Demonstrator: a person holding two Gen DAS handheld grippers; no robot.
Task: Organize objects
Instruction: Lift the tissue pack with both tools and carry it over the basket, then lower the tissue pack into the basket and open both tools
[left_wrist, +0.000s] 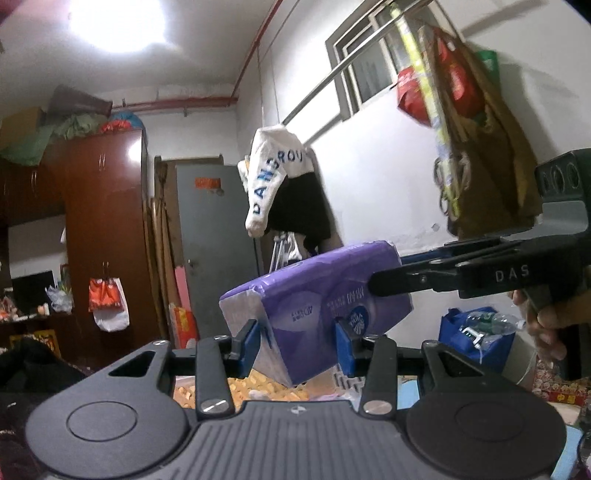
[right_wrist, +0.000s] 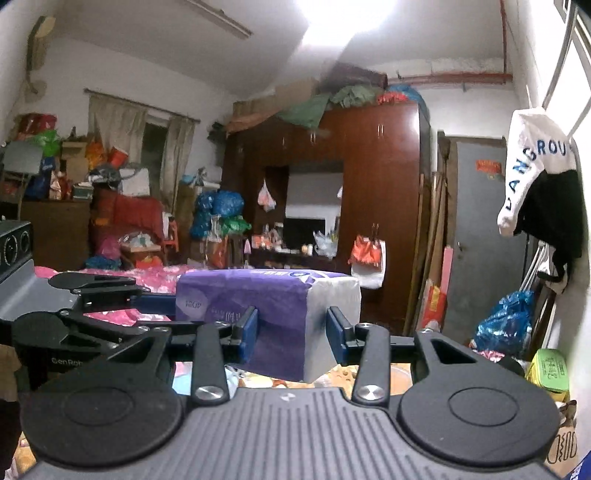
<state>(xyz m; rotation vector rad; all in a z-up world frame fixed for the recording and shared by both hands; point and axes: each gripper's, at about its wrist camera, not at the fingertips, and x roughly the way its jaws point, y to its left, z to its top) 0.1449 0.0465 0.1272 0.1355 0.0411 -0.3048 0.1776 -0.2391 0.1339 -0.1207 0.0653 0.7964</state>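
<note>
Right gripper (right_wrist: 291, 334) blue pads against purple tissue pack (right_wrist: 266, 314), held mid-air. Left gripper (right_wrist: 155, 299) gripping pack's left end. Brown wardrobe (right_wrist: 380, 184) behind.

A bed (right_wrist: 122, 275) with a pink floral cover stretched behind the left side of the right wrist view; what lay on it could not be made out. Beyond it, a low dark shelf (right_wrist: 291, 258) under the wardrobe carried a black screen (right_wrist: 304, 232), a white plastic bag (right_wrist: 325, 243) just beside it and small, blurred bottles. In the left wrist view, a surface below showed yellow-orange pieces (left_wrist: 258, 387), mostly hidden. A blue bag (left_wrist: 476, 339) stood at the right with a clear bottle (left_wrist: 491, 323) on top.
</note>
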